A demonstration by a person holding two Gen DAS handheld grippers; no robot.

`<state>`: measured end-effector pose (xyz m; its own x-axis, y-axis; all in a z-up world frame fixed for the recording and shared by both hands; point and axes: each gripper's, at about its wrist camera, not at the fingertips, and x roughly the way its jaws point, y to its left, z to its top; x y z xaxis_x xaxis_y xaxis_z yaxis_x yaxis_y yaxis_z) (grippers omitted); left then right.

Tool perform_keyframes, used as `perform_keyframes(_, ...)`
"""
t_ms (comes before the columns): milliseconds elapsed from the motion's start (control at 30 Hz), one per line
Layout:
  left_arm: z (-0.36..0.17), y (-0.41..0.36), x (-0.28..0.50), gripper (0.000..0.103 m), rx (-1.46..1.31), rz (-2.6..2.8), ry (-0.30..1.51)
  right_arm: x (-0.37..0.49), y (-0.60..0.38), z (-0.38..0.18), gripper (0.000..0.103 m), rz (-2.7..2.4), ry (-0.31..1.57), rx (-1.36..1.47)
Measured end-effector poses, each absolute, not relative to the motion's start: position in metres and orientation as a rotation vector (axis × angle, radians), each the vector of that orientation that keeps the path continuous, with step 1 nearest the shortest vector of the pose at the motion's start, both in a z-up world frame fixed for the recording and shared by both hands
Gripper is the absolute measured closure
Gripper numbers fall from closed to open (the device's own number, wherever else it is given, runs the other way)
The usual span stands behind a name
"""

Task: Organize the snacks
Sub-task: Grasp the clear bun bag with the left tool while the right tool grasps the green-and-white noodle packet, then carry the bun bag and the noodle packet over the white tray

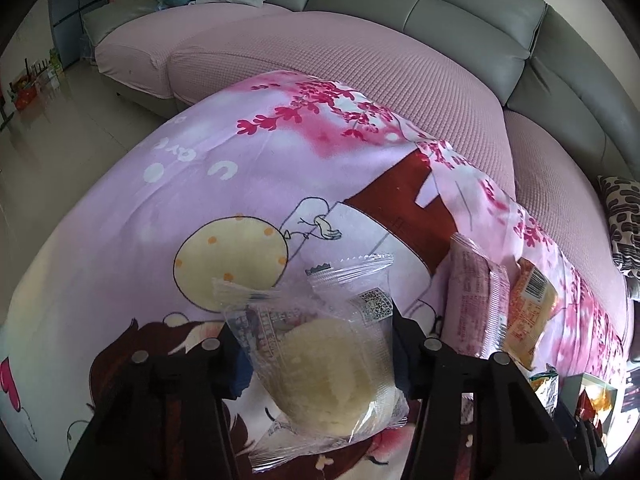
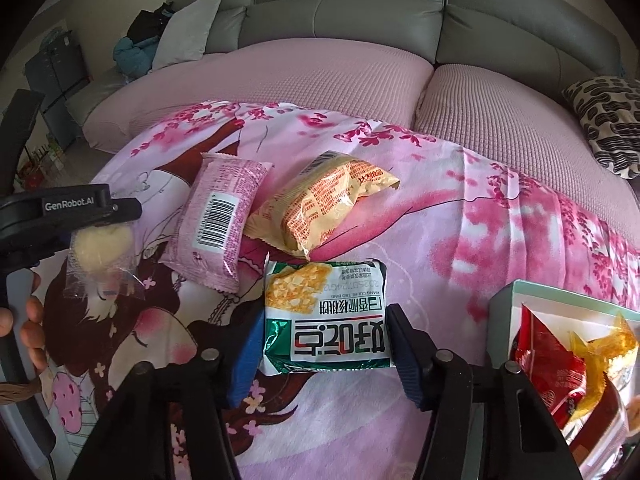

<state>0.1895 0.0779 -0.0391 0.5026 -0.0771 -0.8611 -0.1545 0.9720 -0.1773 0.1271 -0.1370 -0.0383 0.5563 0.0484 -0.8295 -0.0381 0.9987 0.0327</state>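
**Clear plastic and green foil: two packets caught between two claws**

Clear plastic wraps the pale round cake (image 1: 332, 364) that sits between the fingers of the left gripper (image 1: 316, 354). The pads look pressed against the wrapper on both sides, and in the right wrist view the same packet (image 2: 102, 256) hangs from that gripper's black finger (image 2: 100, 208) with its lower end on or just above the cloth, so I judge the left claw to be gripping the cake rather than merely straddling it. A person's hand (image 2: 30, 334) holds that tool at the frame's left edge.

The right gripper (image 2: 324, 342) has the green and white biscuit packet (image 2: 326, 316) between its blue pads (image 2: 248, 352). The right pad touches the packet's edge and the left pad meets its other side, so this claw appears closed on the packet, which lies flat on the pink cartoon blanket (image 2: 460, 240) spread over a sofa (image 2: 340, 12).

Two more snacks lie loose just beyond: a pink wrapped bar (image 2: 218, 216) and an orange-yellow bag (image 2: 320, 204), touching each other at one corner. Near the right edge stands a pale green box (image 2: 508, 300) already holding a red packet (image 2: 548, 360) and a yellow wrapper (image 2: 600, 344).

That box looks like the collecting place, which would explain why each claw takes one packet by its sides: a side hold keeps the soft cake from being crushed and lets the flat packet be lifted level. Most of the sorting seems still ahead.
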Motion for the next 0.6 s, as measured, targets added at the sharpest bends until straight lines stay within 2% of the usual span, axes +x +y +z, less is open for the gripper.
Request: perform_keyframes(600,0.029,0.043,0.131,0.047,-0.144,-0.044,0.926,0.070,-0.148,0.014,0.042,0.015,0.905,0.050)
